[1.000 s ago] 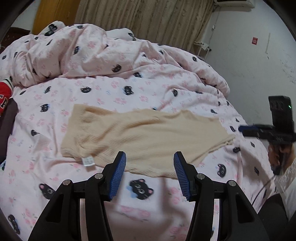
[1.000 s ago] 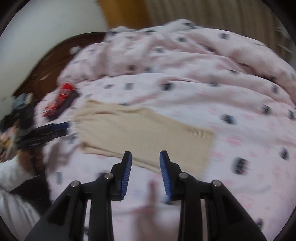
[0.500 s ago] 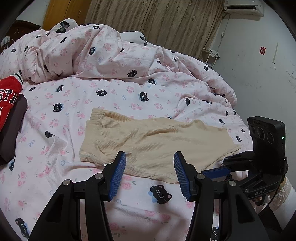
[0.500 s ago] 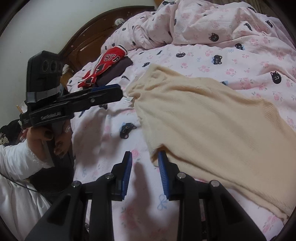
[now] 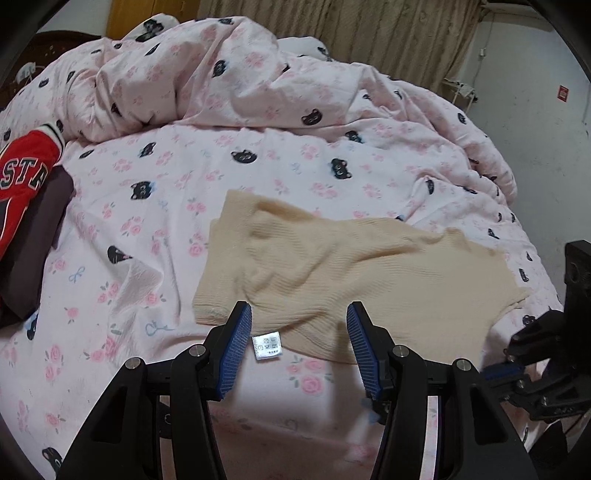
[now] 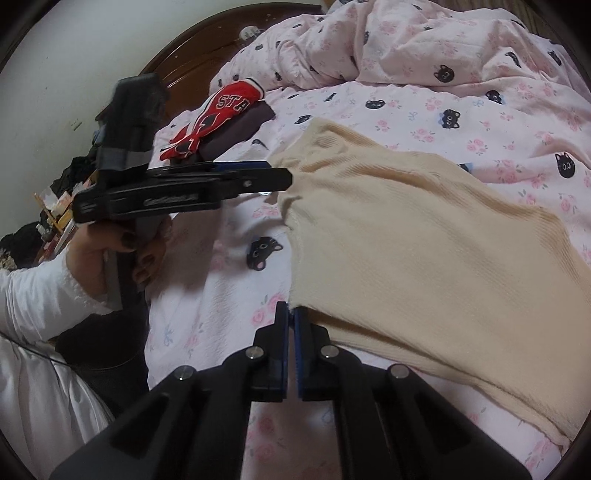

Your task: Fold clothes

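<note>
On the bed [image 5: 258, 162] lies a beige garment [image 5: 369, 273]. Right tongs [image 6: 291, 314] clamp its corner; left tongs [image 5: 299, 332], apart, hover over the hem. I think they must pinch next.

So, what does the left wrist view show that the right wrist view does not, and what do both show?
Only the left wrist view shows the white care label at the garment's near edge, the curtain, and the left gripper with its jaws open.

Only the right wrist view shows the right gripper shut on a corner of the garment, the hand holding the left gripper, and the dark headboard.

Both show the beige knit garment on the pink cat-print bedding and the red jacket.
</note>
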{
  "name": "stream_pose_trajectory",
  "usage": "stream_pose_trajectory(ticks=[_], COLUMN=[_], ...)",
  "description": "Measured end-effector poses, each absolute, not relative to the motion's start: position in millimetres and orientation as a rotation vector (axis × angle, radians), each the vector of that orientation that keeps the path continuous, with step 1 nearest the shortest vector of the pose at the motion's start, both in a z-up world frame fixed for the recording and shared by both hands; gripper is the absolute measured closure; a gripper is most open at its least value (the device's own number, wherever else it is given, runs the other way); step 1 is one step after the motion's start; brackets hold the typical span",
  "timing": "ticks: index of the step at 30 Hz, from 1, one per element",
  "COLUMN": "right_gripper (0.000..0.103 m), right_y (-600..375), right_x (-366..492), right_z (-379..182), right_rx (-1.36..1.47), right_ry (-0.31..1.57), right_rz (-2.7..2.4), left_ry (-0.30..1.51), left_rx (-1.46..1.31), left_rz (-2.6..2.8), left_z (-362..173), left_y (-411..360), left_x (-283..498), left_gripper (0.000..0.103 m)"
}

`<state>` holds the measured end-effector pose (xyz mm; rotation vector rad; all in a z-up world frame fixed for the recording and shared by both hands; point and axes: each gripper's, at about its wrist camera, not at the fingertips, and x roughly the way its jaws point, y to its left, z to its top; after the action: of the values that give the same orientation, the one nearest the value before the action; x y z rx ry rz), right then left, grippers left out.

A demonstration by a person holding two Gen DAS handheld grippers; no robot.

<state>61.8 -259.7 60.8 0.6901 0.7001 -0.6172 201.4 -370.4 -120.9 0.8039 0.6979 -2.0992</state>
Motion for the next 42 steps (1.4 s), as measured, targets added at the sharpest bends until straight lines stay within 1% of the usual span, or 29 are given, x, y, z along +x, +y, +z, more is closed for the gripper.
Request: stream_pose_trajectory(ticks=[7,12,14,16,18,20,21,22,24,25,28,32,36,42], right_gripper=[0.1,0.098,0.095,0.083,0.08,0.08,0.076,0.07,0.065,0.065,0.065,0.065,0.065,0.065], right_y=[-258.8,-260.4,-258.2,-254.8,-252.5,-251.2,-251.3,-251.8,-252.6,-252.7,-251.8,-253.0,-255.6,-255.4], right_x=[69.4,65.8,60.6,48.8,25.5,-3.3,-20.1,-42.9,-83.4,-102.8,-156.8,-209.8,-230.9,-240.3], right_z=[43.9,41.0,47.7,56.0,66.8,78.4,83.7,89.1,96.6,98.7,97.6,87.2,76.7,67.4], right_rx=[0.698,0.717,0.715,0.702,0.704,0.718,0.729,0.749,0.791,0.817,0.91,1.053,1.127,1.169], right_ry=[0.776,0.768,0.764,0.759,0.729,0.683,0.656,0.62,0.546,0.507,0.396,0.252,0.215,0.216], right_rz=[-0.582,-0.588,-0.589,-0.604,-0.649,-0.706,-0.748,-0.81,-0.911,-0.957,-1.087,-1.158,-1.186,-1.188], left_ry=[0.689,0.701,0.694,0.672,0.648,0.633,0.625,0.623,0.604,0.594,0.525,0.344,0.154,0.015], left_rx=[0.869,0.827,0.787,0.752,0.719,0.697,0.686,0.68,0.687,0.691,0.747,0.842,0.935,1.106], left_rz=[-2.063,-2.082,-2.105,-2.129,-2.153,-2.187,-2.204,-2.228,-2.285,-2.313,-2.406,-2.545,-2.64,-2.659], left_z=[-139.8,-132.6,-124.1,-114.9,-105.5,-97.2,-93.1,-89.5,-85.7,-83.8,-84.8,-87.4,-93.5,-113.8], left_y=[-370.2,-369.7,-367.3,-364.5,-361.0,-357.1,-355.1,-351.9,-341.1,-335.6,-311.0,-265.6,-228.8,-209.2], left_x=[200.2,203.1,204.9,204.4,203.2,196.7,193.4,188.1,170.4,161.4,122.8,59.5,10.1,-47.0], left_gripper=[0.055,0.055,0.055,0.055,0.055,0.055,0.055,0.055,0.055,0.055,0.055,0.055,0.055,0.055])
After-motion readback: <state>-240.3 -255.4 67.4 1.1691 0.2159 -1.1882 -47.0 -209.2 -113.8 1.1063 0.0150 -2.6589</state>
